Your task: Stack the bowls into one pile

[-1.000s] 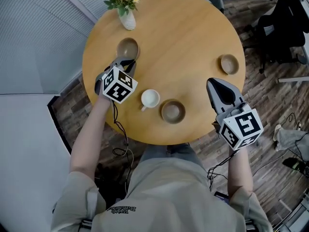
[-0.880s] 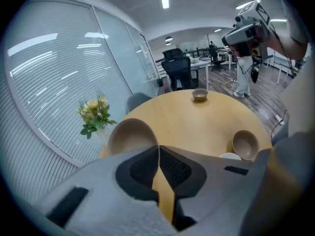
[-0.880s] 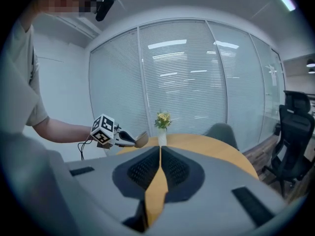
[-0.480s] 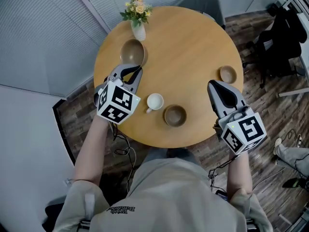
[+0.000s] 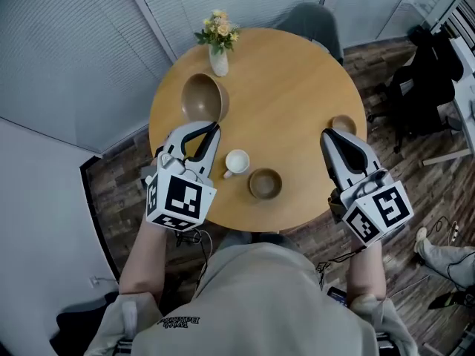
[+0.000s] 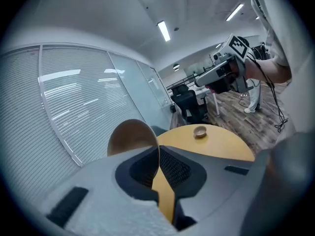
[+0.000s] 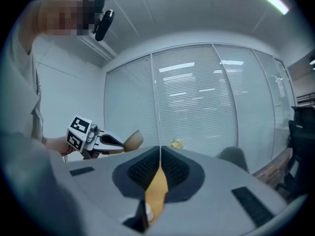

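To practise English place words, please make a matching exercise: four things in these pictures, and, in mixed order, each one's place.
1 large bowl
2 white cup
3 flower vase
4 small bowl

a near the table's far edge
b clamped in the left gripper
c just beyond the right gripper
d beside the middle bowl

Pairs: 1-b, 2-d, 3-a, 4-c

A vase (image 5: 218, 59) stood at the table (image 5: 297, 87)'s far edge, a large bowl (image 5: 202, 97) in the left gripper (image 5: 211, 130) before it. A cup (image 5: 237, 162) sat left of a bowl (image 5: 265, 183) near the front edge, with a small bowl (image 5: 343, 123) at the right edge.
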Tool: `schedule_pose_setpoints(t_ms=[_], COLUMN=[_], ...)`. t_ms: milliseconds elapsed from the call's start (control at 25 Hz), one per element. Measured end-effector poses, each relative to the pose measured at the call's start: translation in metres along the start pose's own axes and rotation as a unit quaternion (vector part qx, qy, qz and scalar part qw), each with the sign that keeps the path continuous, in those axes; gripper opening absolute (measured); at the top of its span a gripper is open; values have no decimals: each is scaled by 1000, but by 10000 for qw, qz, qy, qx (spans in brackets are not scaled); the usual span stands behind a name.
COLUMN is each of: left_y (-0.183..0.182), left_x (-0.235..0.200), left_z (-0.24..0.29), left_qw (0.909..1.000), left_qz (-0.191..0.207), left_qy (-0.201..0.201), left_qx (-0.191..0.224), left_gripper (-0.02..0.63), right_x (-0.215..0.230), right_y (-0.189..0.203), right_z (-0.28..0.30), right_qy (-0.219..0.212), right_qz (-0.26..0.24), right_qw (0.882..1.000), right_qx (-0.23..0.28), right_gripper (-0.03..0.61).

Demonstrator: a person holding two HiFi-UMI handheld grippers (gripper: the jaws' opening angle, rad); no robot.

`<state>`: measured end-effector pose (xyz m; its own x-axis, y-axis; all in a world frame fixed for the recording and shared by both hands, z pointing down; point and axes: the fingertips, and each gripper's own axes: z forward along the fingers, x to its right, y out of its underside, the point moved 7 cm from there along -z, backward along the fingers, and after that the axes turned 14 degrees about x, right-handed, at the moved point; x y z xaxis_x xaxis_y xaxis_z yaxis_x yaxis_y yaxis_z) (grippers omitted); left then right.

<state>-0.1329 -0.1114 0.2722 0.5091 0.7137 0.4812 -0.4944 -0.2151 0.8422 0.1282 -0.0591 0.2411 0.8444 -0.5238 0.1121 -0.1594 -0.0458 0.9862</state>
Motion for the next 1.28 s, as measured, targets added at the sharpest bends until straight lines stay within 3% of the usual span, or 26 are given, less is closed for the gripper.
schedule_pose_setpoints(t_ms=[240, 600, 960, 1280], left_y=[-14, -19, -14, 13], left_x=[2, 15, 43, 80], left_z=[-28, -33, -7, 18], left_qw=[9999, 9994, 9936, 9826], left_qz=[4, 265, 702, 334], left_qy=[-110, 193, 831, 1715], left_qx=[27, -113, -305, -635], left_gripper=[28, 28, 28, 28], right_x=[-4, -6, -2, -5], right_y=[-9, -6, 6, 26], right_z=[-8, -12, -12, -19], right_qy=[-96, -65, -19, -18], right_qz=[-130, -53, -181, -313], right_qw=[9999, 10000, 9996, 9981], right_qx=[4, 16, -195, -531], right_gripper=[32, 32, 32, 32])
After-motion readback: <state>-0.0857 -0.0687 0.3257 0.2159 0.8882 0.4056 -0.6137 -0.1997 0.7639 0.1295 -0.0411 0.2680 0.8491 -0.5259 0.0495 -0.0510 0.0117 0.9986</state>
